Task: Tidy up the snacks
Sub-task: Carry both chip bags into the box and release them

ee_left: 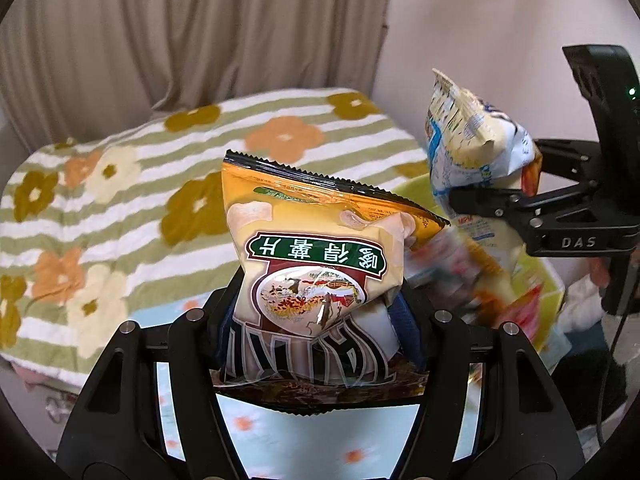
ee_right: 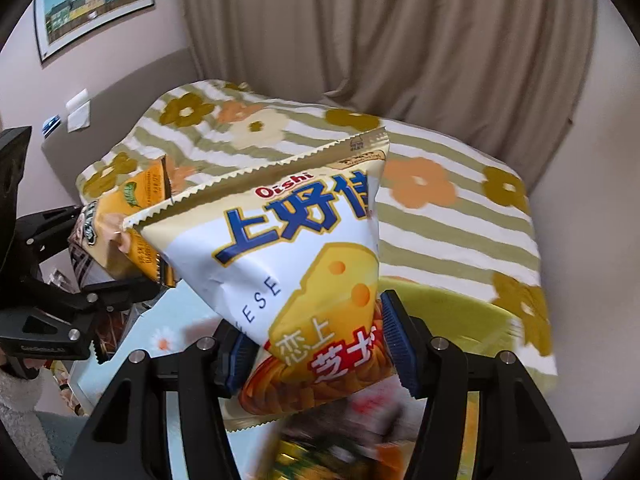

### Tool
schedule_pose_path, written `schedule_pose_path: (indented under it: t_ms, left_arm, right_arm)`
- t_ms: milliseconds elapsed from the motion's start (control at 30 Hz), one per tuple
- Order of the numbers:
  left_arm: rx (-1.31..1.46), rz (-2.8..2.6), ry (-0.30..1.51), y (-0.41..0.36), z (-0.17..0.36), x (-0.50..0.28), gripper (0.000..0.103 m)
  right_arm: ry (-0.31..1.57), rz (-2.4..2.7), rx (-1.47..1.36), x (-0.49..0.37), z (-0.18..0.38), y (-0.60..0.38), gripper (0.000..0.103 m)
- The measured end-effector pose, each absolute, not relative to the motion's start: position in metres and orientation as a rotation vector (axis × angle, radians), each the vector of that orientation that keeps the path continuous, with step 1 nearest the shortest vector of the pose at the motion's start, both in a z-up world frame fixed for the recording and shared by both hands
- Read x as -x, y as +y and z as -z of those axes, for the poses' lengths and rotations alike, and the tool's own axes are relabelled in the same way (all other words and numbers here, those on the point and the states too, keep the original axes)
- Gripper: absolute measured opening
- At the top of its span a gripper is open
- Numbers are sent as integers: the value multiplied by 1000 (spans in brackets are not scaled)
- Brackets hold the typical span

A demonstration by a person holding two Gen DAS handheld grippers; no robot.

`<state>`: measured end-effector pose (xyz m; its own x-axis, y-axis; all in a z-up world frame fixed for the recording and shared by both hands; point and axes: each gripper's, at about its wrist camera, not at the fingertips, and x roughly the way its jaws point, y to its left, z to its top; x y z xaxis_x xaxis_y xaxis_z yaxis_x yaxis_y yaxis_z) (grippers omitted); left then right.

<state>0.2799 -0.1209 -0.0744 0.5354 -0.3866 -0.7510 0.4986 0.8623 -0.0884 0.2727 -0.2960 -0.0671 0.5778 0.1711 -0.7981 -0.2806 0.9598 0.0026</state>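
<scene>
My left gripper [ee_left: 316, 320] is shut on an orange potato chip bag [ee_left: 316, 248] with a green label and a brown lower half, held up in the air. My right gripper [ee_right: 316, 344] is shut on a white and yellow Oishi cheese snack bag [ee_right: 296, 256], its blue pads [ee_right: 396, 340] pressing the bag's lower part. In the left wrist view the right gripper [ee_left: 492, 196] stands at the right with the cheese bag [ee_left: 472, 132] upright in it. In the right wrist view the left gripper [ee_right: 100, 280] is at the left edge with the orange bag [ee_right: 128, 216].
Below both bags lies a green tub [ee_right: 452, 308] and a blurred heap of other snack packs [ee_left: 480, 280] on a light blue flowered cloth [ee_left: 320, 440]. Behind is a bed with a striped flower blanket [ee_left: 120, 200], a beige curtain [ee_right: 400, 40] and a framed picture [ee_right: 92, 4].
</scene>
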Motion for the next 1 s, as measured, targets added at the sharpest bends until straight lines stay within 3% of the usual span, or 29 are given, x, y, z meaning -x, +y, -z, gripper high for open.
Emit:
schedule_pose_path:
  t_ms: [267,467,567,600,633,1000]
  left_arm:
    - [-114,588,908,-249,87,-265,61]
    - [-125,604,999,-297,115,-264,62]
    - [-143,611,1022,-309,124,-259,79]
    - [-157,612,1026,-313,127,-257,96]
    - [-163,612,1017,-314,128,-255,103]
    - [-127,491,1000,-279,134,-239,103]
  right_arm:
    - [941,-225,80,-264,75,-394,54]
    - [972,-213,63,-265,92,-431,54]
    - [983,-222,49,-268,100,-441,54]
    - [987,-224,40,-269,103,-443,54]
    - [991,-228,31,-271,105,-446,54]
    - [1055,-269,3,-287,138,-447,55]
